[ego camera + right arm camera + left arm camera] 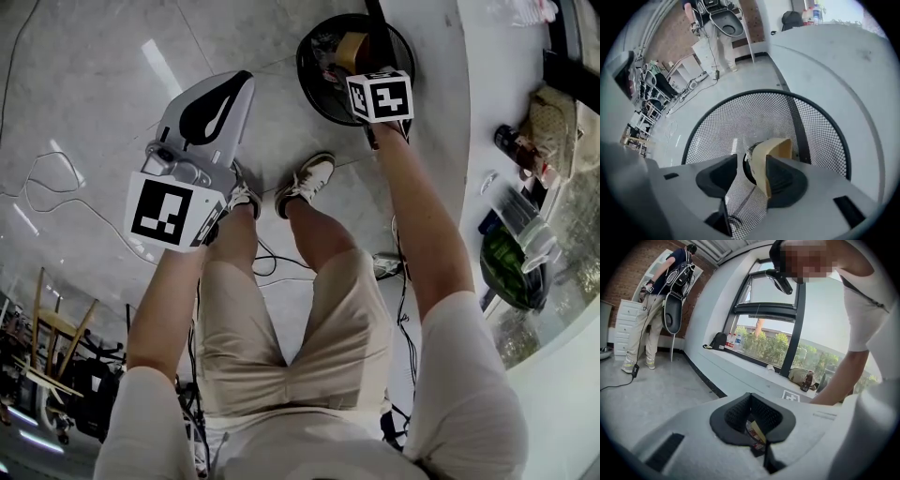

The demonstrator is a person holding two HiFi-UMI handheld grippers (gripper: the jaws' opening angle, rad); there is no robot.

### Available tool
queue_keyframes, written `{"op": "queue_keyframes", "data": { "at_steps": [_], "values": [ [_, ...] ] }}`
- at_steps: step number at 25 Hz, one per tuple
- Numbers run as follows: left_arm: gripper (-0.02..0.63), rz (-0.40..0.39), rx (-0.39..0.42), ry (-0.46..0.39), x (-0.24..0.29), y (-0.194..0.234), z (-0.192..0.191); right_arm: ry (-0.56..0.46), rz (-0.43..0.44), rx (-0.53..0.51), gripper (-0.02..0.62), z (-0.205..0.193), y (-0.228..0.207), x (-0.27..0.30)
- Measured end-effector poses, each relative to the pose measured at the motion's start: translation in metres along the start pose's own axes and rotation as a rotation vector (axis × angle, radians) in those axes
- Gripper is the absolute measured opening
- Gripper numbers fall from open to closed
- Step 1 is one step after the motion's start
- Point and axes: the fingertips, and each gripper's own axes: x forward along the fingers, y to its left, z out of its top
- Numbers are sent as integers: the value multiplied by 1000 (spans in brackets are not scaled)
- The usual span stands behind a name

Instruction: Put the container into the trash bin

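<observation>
**Container in the bin, right gripper open above it**

The tan container lies inside the black mesh trash bin, tilted, with its open end turned toward the upper right of the right gripper view. In the head view the bin stands on the grey floor at the top of the frame, right of centre, just beyond the person's shoes.

The right gripper hangs over the bin and points steeply down into it. Its dark pads stand wide apart and pinch nothing. The container and the bin's mesh show through the gap between them, and the container's near edge lines up with the right-hand pad. Whether they touch cannot be told.

The left gripper is at the left of the head view, well apart from the bin, and points nearly level toward a window sill. Its pads are pressed together on a small yellow-and-red scrap. What the scrap is cannot be made out.
</observation>
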Motion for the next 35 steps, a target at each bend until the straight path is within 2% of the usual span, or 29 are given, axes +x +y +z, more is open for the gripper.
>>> {"op": "queue_keyframes", "data": {
  "at_steps": [8, 13, 18, 23, 28, 35],
  "values": [
    [17, 0, 29, -25, -24, -14, 55, -28, -19, -8, 179, 18, 15, -56],
    [17, -10, 43, -32, -45, -27, 93, -42, -18, 3, 119, 28, 28, -96],
    [17, -27, 56, -33, -66, -43, 124, -78, -33, 46, 4, 35, 36, -138],
    [17, -34, 58, -24, -91, -60, 158, -101, -23, 56, 2, 33, 56, -188],
    [17, -58, 70, -32, -110, -78, 204, -161, 25, 143, 2, 40, 74, -246],
    [17, -97, 66, -75, -133, -100, 264, -233, -2, 157, 2, 69, 92, -330]
  ]
}}
